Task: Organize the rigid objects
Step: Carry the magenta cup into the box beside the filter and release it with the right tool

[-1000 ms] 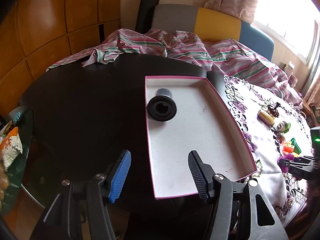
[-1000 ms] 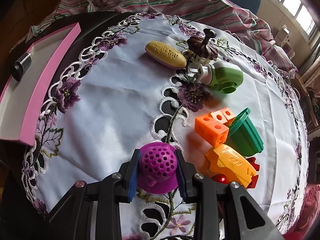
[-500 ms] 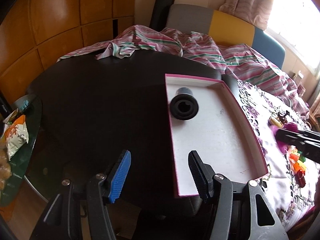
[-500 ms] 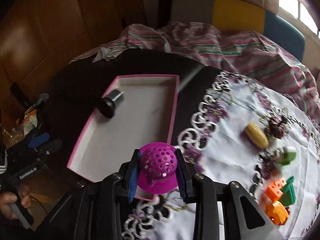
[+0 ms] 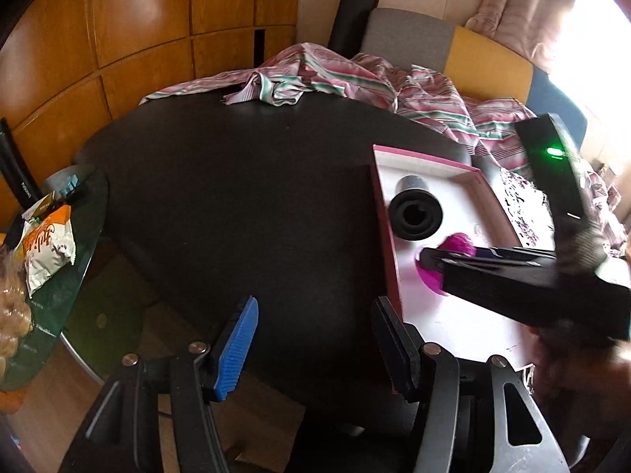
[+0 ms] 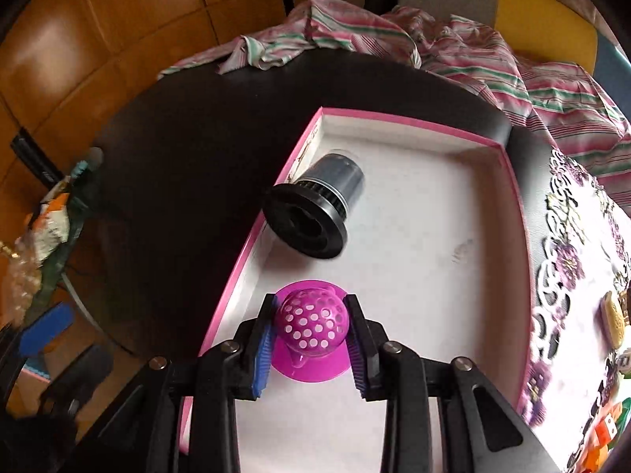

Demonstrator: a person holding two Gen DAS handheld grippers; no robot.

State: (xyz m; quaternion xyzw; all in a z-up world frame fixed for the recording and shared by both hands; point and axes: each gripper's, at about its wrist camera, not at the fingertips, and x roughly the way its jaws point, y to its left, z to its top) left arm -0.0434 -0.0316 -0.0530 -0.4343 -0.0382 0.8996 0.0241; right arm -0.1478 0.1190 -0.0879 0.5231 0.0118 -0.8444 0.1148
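Observation:
My right gripper (image 6: pixel 311 339) is shut on a purple perforated dome strainer (image 6: pixel 312 325) and holds it over the near left part of a white tray with a pink rim (image 6: pixel 410 120). A black cylindrical filter (image 6: pixel 315 209) lies on its side in the tray's far left corner. In the left wrist view the same tray (image 5: pixel 384 216) sits at right, with the filter (image 5: pixel 414 213) and the strainer (image 5: pixel 459 244) held by the right gripper (image 5: pixel 428 262). My left gripper (image 5: pixel 315 347) stands open over the dark table (image 5: pixel 236 197), with nothing between its fingers.
A striped cloth (image 6: pixel 394 39) lies bunched at the table's far edge. An embroidered white cloth (image 6: pixel 583 283) at right carries a yellow soap-like piece (image 6: pixel 613 317) and orange blocks (image 6: pixel 603 429). A glass side table with snack bags (image 5: pixel 43 244) stands at left.
My right gripper carried the purple strainer left from the embroidered cloth to over the tray. My left gripper shifted left, so the tray now sits further right in its view.

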